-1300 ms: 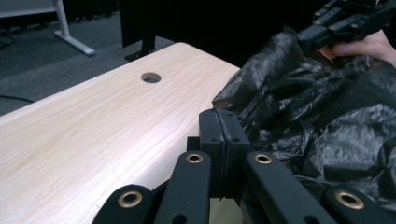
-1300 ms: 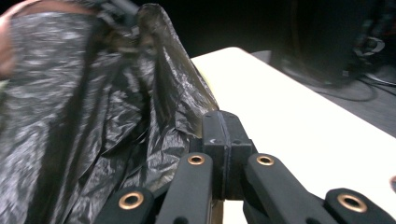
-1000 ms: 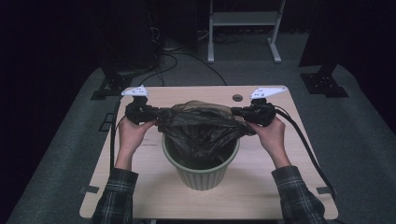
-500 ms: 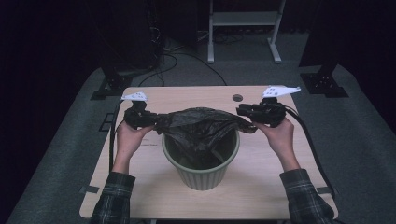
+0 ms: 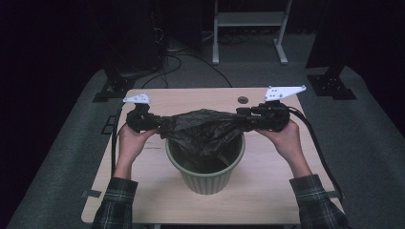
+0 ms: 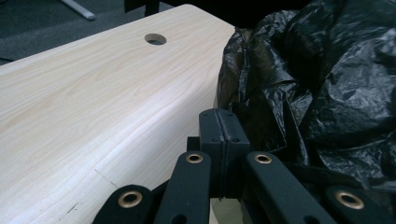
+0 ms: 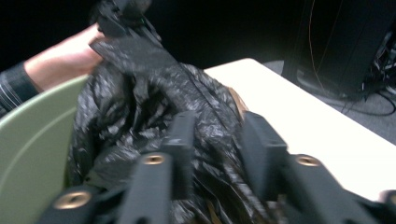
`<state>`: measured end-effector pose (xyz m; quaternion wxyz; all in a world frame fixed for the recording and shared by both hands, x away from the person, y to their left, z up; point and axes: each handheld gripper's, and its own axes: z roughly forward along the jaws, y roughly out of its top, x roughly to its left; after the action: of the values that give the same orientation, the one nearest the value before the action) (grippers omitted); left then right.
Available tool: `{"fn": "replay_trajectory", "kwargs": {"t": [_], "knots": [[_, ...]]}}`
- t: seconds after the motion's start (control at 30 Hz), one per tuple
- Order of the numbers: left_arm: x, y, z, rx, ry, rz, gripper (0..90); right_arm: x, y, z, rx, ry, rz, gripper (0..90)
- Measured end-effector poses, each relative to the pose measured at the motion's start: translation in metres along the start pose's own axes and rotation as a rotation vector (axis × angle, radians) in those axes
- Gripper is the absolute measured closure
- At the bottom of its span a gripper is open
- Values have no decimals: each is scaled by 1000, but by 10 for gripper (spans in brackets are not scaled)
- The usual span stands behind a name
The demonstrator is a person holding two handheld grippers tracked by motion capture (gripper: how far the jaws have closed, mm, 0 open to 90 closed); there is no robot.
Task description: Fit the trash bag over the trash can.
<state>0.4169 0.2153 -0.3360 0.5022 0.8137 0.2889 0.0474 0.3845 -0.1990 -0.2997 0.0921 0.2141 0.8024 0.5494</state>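
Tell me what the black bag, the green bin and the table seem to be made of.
The bag looks like thin plastic film: it crinkles into sharp folds with glossy highlights. The bin seems to be moulded plastic, matte green with ribbed sides, though the look leaves that open. The table shows pale wood grain with a smooth, rounded edge, so probably a laminate or veneer top.

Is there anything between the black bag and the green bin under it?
Nothing visible. The black bag hangs straight into the green bin, stretched between the left tool and right tool.
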Motion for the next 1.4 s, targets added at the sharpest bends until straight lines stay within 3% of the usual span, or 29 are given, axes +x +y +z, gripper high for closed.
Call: {"fn": "replay_trajectory", "kwargs": {"t": [0.03,0.07,0.13,0.3,0.33,0.43,0.47,0.53,0.67,0.83,0.87,0.97,1.0,1.03,1.13,1.37,1.4], "knots": [[0,0,0,0,0,0,900,0,0,0,0,0,0,738],[-2,-1,-2,-1,-7,2,900,2,-2,-1,1,6,-9,883],[-3,-1,-3,-3,-10,5,900,5,-3,-2,-1,18,-7,896],[-10,-4,-10,-12,-24,13,900,23,-9,-13,1,61,-23,899],[-13,-6,-12,-11,-25,15,900,33,-15,-19,-1,74,-37,899],[-17,-8,-15,-13,-26,20,900,43,-19,-24,-13,94,-38,899],[-19,-10,-17,-16,-27,19,900,55,-25,-30,-26,124,-42,899],[-19,-12,-18,-16,-28,20,900,63,-29,-33,-24,145,-47,899],[-23,-18,-21,-25,-44,15,900,87,-49,-36,19,189,-66,899],[-24,-23,-21,-27,-55,9,900,98,-60,-35,36,241,-67,899],[-23,-25,-21,-27,-57,7,900,103,-66,-32,56,265,-70,899],[-23,-27,-21,-26,-61,1,900,109,-71,-26,93,273,-81,899],[-23,-28,-21,-25,-62,0,900,112,-75,-19,130,283,-87,899],[-23,-28,-20,-24,-63,0,900,112,-75,-19,130,283,-87,899],[-23,-29,-19,-20,-65,0,900,114,-83,-4,198,273,-91,899],[-22,-32,-16,-12,-64,-4,900,116,-91,9,244,269,-101,899],[-21,-32,-16,-12,-64,-5,900,119,-96,17,273,271,-106,899]]}}
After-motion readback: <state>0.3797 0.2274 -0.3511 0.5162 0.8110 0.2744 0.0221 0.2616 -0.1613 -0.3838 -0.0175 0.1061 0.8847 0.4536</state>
